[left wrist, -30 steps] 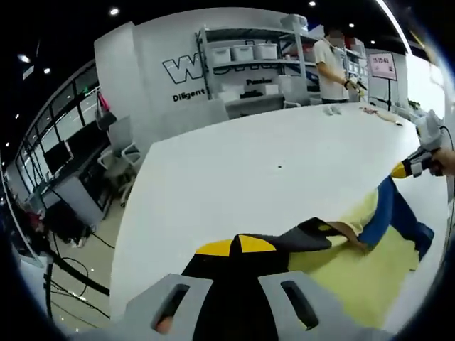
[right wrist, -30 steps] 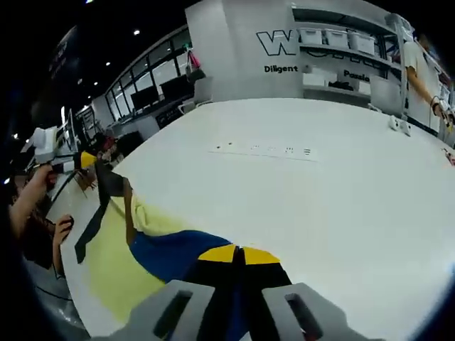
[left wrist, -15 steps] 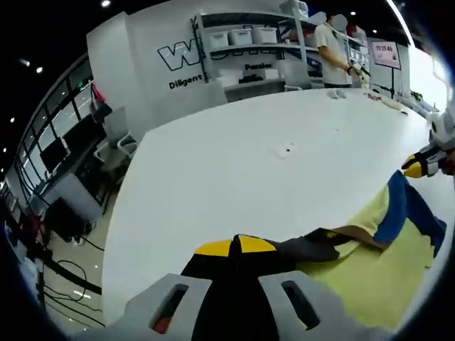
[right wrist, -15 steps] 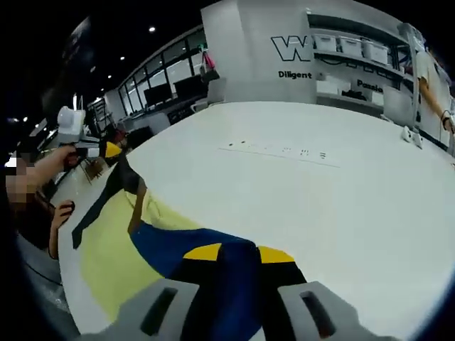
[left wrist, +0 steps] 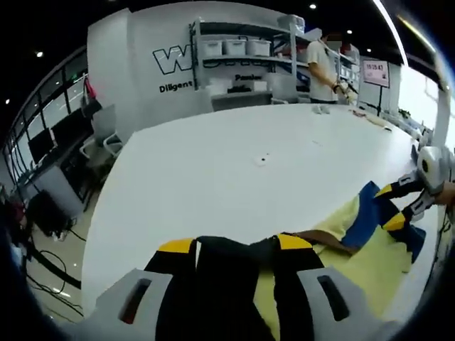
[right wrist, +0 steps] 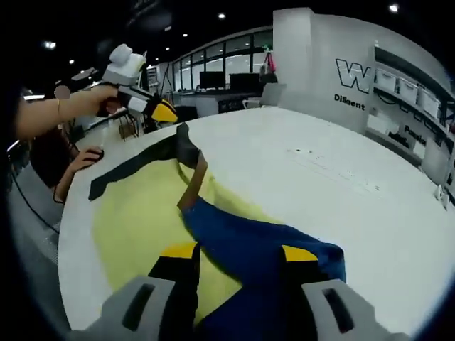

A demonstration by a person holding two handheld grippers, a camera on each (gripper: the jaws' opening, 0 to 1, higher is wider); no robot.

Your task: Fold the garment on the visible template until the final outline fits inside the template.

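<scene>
Lying limp across the yellow template (right wrist: 135,227), garment (right wrist: 249,241) strung out between both tools: dark end ahead of left jaws, blue end ahead of right jaws. Sagging and creasing wherever unsupported, so judged soft, light, floppy; no stiffness to push against.

Left gripper (left wrist: 234,245): jaws parted moderately, dark cloth (left wrist: 227,270) running up between them. Whether pinched or merely lying there, cannot tell. Seen from right gripper view as raised, off to the upper left, yellow tips close together, dark strip (right wrist: 135,163) trailing down from near them to the white table (right wrist: 320,185).

Right gripper (right wrist: 238,252): jaws spread fairly wide, blue fabric (right wrist: 270,249) bunched between and over them; grip not confirmable.

Brown band (right wrist: 192,186) joining dark and blue sections, just beyond right jaws.

Best holds, by judgement: hems or corners, pinching both layers together; mid-panel grabs likely to bunch. Thin cloth probably slipping from shallow bites, dragging easily over smooth table and template.
</scene>
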